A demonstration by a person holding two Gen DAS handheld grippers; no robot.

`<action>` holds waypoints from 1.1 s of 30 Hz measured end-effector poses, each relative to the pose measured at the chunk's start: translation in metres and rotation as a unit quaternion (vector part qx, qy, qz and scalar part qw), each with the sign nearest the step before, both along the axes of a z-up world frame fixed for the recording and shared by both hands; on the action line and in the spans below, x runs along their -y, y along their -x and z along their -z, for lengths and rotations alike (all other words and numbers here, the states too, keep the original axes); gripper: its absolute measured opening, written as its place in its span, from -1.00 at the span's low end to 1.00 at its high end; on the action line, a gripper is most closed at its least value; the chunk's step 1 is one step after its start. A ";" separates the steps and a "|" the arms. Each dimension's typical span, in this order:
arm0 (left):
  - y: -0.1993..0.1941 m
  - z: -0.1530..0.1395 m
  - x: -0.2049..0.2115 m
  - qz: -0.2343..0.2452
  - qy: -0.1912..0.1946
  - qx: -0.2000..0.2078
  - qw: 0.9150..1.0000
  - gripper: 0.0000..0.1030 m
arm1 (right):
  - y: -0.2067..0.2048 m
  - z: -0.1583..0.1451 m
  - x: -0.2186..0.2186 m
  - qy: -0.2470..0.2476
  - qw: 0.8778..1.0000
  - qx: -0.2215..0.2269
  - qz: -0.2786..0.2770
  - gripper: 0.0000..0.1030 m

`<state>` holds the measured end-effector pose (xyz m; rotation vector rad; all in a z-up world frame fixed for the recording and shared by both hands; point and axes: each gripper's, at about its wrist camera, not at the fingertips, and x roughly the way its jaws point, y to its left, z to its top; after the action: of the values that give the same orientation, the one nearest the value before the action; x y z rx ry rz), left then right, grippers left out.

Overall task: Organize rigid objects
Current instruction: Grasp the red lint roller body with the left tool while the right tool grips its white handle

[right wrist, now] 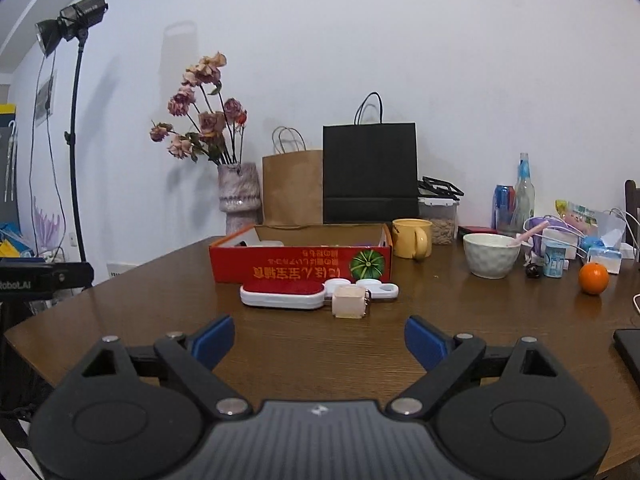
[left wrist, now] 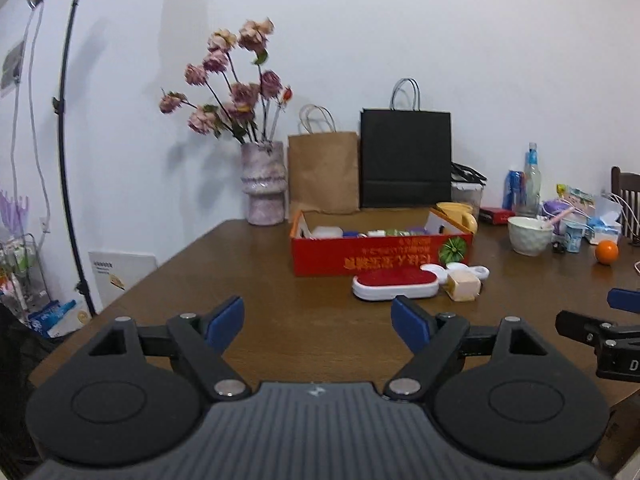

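Left tool [left wrist: 318, 320], right tool [right wrist: 319, 340]: both spread wide, nothing held, above surface [right wrist: 304, 344]; red-topped case [right wrist: 282, 294], beige cube [right wrist: 349, 300], white holder [right wrist: 378, 289] lie touching, just before red box [right wrist: 300, 266]; likely approach cube first; close across flat faces; lift clear before carrying to box.

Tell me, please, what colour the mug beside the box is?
The mug is yellow; the right wrist view shows it best.

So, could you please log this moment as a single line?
left claw: open, empty | right claw: open, empty | red-topped case, beige cube: on table before red box | stage: nothing grasped yet
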<state>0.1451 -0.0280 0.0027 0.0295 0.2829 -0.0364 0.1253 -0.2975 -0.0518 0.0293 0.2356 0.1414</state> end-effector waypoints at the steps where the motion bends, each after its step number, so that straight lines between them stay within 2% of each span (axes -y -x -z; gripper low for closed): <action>1: -0.004 0.002 0.001 0.003 0.002 -0.004 1.000 0.65 | -0.004 0.001 0.002 -0.001 1.000 -0.005 0.002 0.79; 3: -0.014 0.006 0.002 0.010 0.001 -0.018 1.000 0.65 | -0.015 0.004 0.007 -0.003 1.000 -0.016 0.001 0.76; 5: -0.027 0.010 0.004 0.018 -0.004 -0.029 0.999 0.67 | -0.032 0.006 0.014 0.000 0.999 -0.034 0.000 0.53; 8: -0.055 0.009 0.004 0.029 -0.006 -0.040 0.999 0.69 | -0.060 0.005 0.030 -0.005 0.998 -0.054 0.013 0.45; 11: -0.088 0.008 0.005 0.037 0.004 -0.053 0.998 0.70 | -0.094 0.000 0.051 -0.023 0.997 -0.065 0.015 0.25; 15: -0.139 0.011 0.009 0.057 0.027 -0.079 0.995 0.70 | -0.149 -0.005 0.076 -0.047 0.995 -0.088 0.015 -0.13; 21: -0.216 0.023 0.019 0.083 0.064 -0.127 0.986 0.68 | -0.233 0.000 0.090 -0.076 0.989 -0.130 -0.001 -0.16; 24: -0.252 0.036 0.021 0.094 0.087 -0.161 0.979 0.66 | -0.267 0.010 0.091 -0.083 0.985 -0.150 -0.002 -0.17; 28: -0.278 0.052 0.021 0.104 0.110 -0.188 0.970 0.64 | -0.296 0.021 0.093 -0.097 0.983 -0.158 0.003 -0.32; 29: -0.283 0.055 0.021 0.103 0.113 -0.193 0.969 0.52 | -0.301 0.024 0.091 -0.092 0.982 -0.163 0.008 -0.42; 31: -0.290 0.061 0.020 0.098 0.119 -0.201 0.967 0.33 | -0.308 0.029 0.089 -0.083 0.982 -0.170 0.011 -0.48; 33: -0.294 0.064 0.018 0.114 0.135 -0.201 0.963 0.30 | -0.311 0.034 0.088 -0.086 0.980 -0.177 0.005 -0.48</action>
<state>0.4395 -0.0457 -0.0614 -0.2189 0.6790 -0.3130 0.4367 -0.3853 -0.0856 0.2282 0.5787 0.1463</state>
